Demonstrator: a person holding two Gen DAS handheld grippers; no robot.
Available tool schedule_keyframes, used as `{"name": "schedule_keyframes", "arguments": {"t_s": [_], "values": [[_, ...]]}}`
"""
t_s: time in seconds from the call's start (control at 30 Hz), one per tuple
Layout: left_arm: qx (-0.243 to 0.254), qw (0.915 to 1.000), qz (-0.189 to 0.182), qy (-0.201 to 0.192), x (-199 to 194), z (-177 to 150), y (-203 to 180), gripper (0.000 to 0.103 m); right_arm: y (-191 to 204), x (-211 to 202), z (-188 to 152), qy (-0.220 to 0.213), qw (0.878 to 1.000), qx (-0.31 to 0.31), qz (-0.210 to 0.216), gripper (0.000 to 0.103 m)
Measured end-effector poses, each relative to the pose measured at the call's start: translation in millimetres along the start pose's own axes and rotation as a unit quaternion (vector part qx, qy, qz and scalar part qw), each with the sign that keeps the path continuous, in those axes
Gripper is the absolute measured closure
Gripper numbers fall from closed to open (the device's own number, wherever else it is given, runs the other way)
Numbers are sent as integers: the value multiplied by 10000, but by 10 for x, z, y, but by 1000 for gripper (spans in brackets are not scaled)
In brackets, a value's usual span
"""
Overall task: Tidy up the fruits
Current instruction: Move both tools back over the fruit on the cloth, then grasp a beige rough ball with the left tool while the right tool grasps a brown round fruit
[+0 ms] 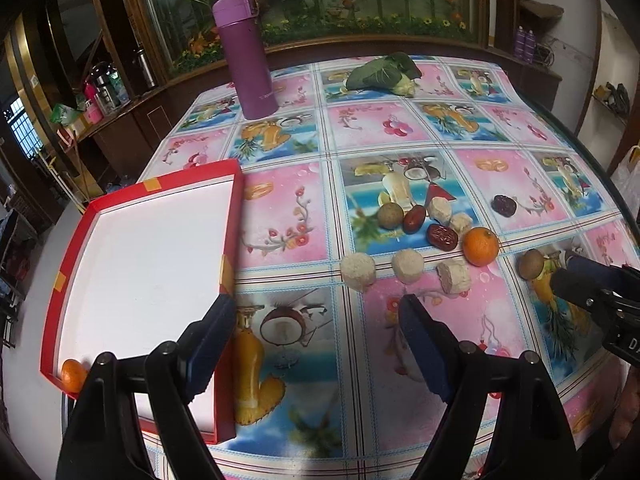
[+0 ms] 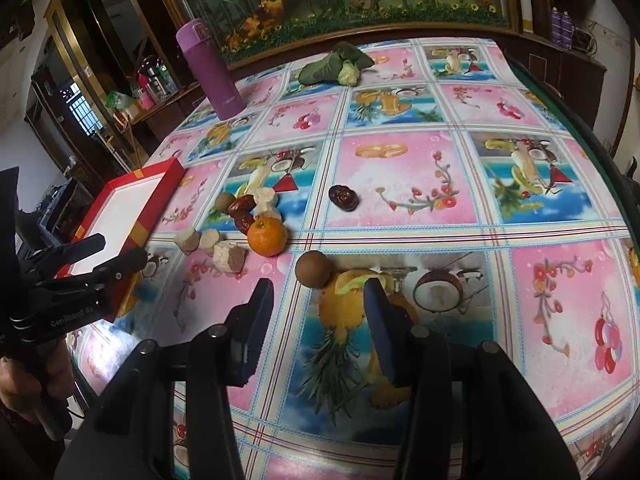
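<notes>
Red box (image 1: 234,216) holds one orange (image 1: 73,376) only.

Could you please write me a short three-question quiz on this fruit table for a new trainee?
1. True or false: the red tray already holds an orange.
2. Which fruit lies nearest ahead of the right gripper?
A. the brown round fruit
B. the lone dark date
C. the leafy vegetable
3. Fill in: the purple flask stands ____ on the table.

Key
1. True; it sits in the tray's near corner.
2. A; it lies just beyond the open fingertips, untouched.
3. Upright, lid closed. The left gripper is open too, holding nothing.
</notes>
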State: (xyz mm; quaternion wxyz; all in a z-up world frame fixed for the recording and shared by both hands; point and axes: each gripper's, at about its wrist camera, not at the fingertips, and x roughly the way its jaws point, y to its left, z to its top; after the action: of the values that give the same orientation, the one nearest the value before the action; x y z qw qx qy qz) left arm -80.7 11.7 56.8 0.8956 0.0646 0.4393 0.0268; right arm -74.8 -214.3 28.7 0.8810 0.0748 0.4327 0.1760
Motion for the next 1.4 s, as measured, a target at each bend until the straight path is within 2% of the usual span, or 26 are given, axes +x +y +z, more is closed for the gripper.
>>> {"name": "schedule_keyframes", "arguments": {"t_s": [0.5,0.6,0.67,0.73,0.93,1.03,1.1,1.4], "values": [[88,9999,-104,102,185,63,6,20,54,336,94,204,9998,-10,-5,55],[187,9998,-57,89,250,111,-13,21,60,367,97,222,9997,-36,-25,59],[213,9996,-74,165,322,148,-17,21,44,398,88,255,9997,-22,-60,68],[195,9995,-120,218,381,176,-18,21,29,398,92,231,9997,-4,-84,72],[273,9989,-220,322,490,204,-80,22,26,401,88,183,9998,-36,-54,74],[220,9982,-300,463,583,214,-74,34,17,401,86,174,9998,-36,-22,74],[180,9975,-401,556,636,206,-69,38,16,400,85,175,9998,-30,-15,74],[128,9958,-768,476,626,202,-92,67,15,403,83,155,9999,-38,1,74]]}}
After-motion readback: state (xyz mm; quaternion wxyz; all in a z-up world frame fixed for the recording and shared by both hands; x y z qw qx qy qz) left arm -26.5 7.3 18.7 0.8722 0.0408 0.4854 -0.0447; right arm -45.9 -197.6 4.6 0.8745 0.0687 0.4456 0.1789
